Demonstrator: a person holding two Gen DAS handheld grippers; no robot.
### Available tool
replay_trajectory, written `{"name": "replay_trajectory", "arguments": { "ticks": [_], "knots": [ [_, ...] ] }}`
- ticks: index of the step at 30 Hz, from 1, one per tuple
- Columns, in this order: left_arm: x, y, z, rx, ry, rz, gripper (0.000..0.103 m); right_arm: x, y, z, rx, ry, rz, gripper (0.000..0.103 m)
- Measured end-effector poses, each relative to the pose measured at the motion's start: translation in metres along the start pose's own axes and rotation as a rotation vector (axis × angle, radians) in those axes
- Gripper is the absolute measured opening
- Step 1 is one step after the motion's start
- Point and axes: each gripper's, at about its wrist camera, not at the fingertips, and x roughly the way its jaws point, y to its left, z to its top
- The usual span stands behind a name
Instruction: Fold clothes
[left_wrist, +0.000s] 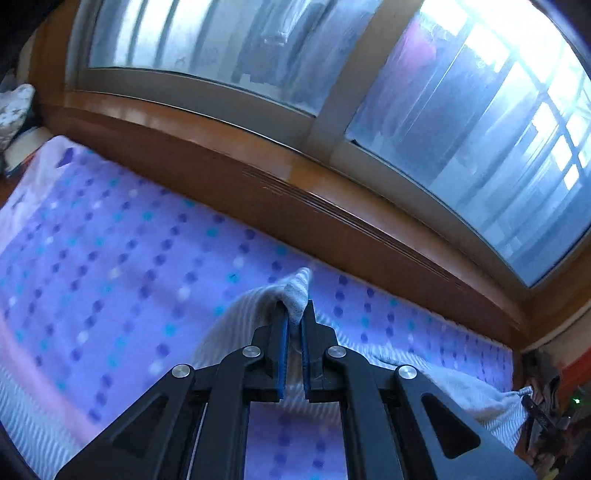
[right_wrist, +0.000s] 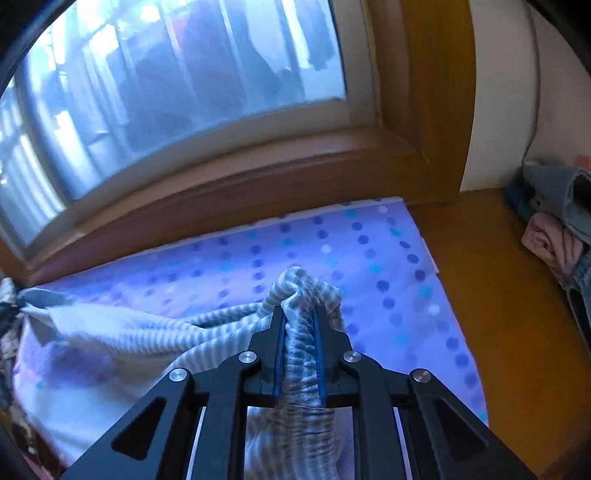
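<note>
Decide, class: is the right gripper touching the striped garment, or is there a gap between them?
Touching. The right wrist view shows the right gripper shut on a bunched fold of the striped garment, the cloth pinched between both blue pads.

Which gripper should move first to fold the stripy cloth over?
Probably the right gripper. It is shut on a thick bunch of the striped garment, so its hold looks surer. The left gripper pinches only a thin corner, better suited to hold still over the dotted sheet.
</note>
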Motion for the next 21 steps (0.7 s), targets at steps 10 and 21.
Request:
{"name": "replay_trajectory", "arguments": {
  "ticks": [10,21],
  "knots": [
    [0.029,-0.019,0.007,0.056,0.122,-0.024,0.007,0.031,-0.025,0.031,0.06,0.076,0.029,0.017],
    [-0.01,0.003,-0.024,0.039,0.249,-0.111,0.025,0.085,-0.028,0.024,0.049,0.292,0.085,0.045]
  ]
}}
